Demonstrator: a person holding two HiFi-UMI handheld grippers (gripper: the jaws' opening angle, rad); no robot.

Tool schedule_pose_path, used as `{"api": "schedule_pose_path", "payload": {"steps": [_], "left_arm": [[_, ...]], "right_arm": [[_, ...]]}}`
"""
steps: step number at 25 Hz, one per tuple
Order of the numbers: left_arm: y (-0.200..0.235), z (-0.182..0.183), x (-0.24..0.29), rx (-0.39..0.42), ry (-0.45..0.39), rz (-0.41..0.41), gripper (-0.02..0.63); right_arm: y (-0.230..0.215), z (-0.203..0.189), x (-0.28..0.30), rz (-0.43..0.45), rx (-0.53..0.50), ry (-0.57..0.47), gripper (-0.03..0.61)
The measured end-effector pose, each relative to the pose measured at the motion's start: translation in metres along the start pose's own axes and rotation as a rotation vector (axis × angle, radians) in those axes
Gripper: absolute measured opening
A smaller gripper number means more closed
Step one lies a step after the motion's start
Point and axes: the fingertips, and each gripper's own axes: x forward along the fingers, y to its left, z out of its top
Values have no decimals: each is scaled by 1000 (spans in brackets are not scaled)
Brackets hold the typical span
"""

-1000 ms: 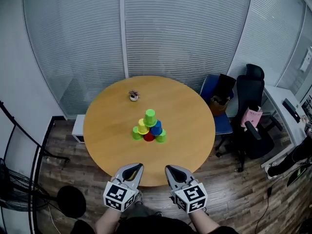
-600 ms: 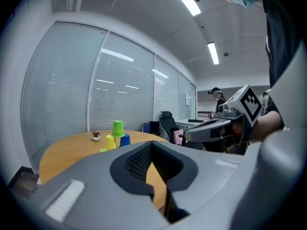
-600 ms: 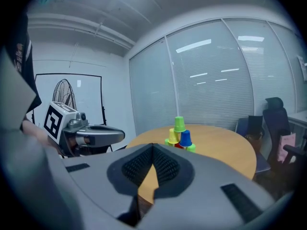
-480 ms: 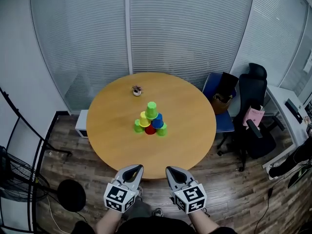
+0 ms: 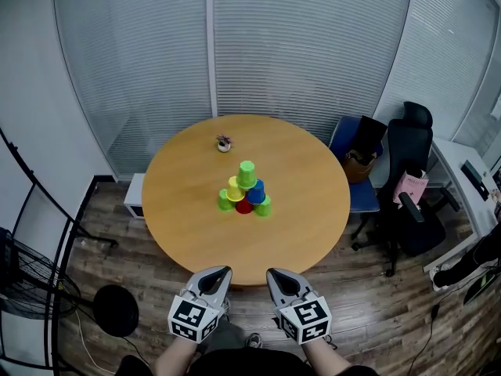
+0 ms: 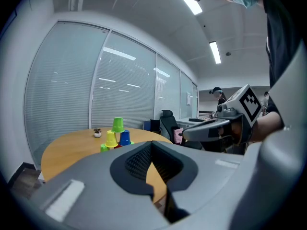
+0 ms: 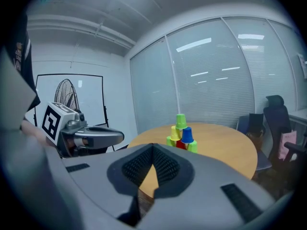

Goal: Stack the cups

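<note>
Just off the near edge of the round table (image 5: 313, 237), over the wood floor (image 5: 368, 312), we have both tongs side by side with their tips aimed at the table. Left gripper (image 5: 222, 269): jaws fully together, nothing between the pads. Right gripper (image 5: 272, 271): same, pressed shut and empty. Neither touches the table or a cup. Each carries its marker cube on the end away from the table. Left of the table's near edge, a black round base (image 5: 115, 310) sits on the floor.

Near the table's middle we see the cups as a three-tier pyramid, all mouth-down, well apart from both grippers.
- Bottom row on the tabletop: left green cup (image 5: 225, 203), red cup (image 5: 244, 207), right green cup (image 5: 264, 207).
- Second tier: yellow cup (image 5: 235, 188) and blue cup (image 5: 255, 191), side by side on the bottom row.
- Top: top green cup (image 5: 247, 173), resting on the yellow and blue cups — no lean that we can see.

Toward the table's far edge, a little left of the pyramid, stands a small potted plant (image 5: 224, 142), clear of the cups.

Right of the table: a blue chair (image 5: 354, 196) close to its rim, then a black office chair (image 5: 407, 171) with something pink (image 5: 410, 186) on it. At the table's left rim, low down, a white box (image 5: 133, 197). Behind the table's far side, a glass wall with closed blinds (image 5: 305, 45).
</note>
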Motion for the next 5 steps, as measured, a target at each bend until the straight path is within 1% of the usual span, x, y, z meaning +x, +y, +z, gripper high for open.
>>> {"api": "schedule_pose_path", "payload": {"steps": [5], "left_arm": [[-4,-3,1,-5,2,1,11]], "right_arm": [[0,0,-1,6,-5,-4,12]]}}
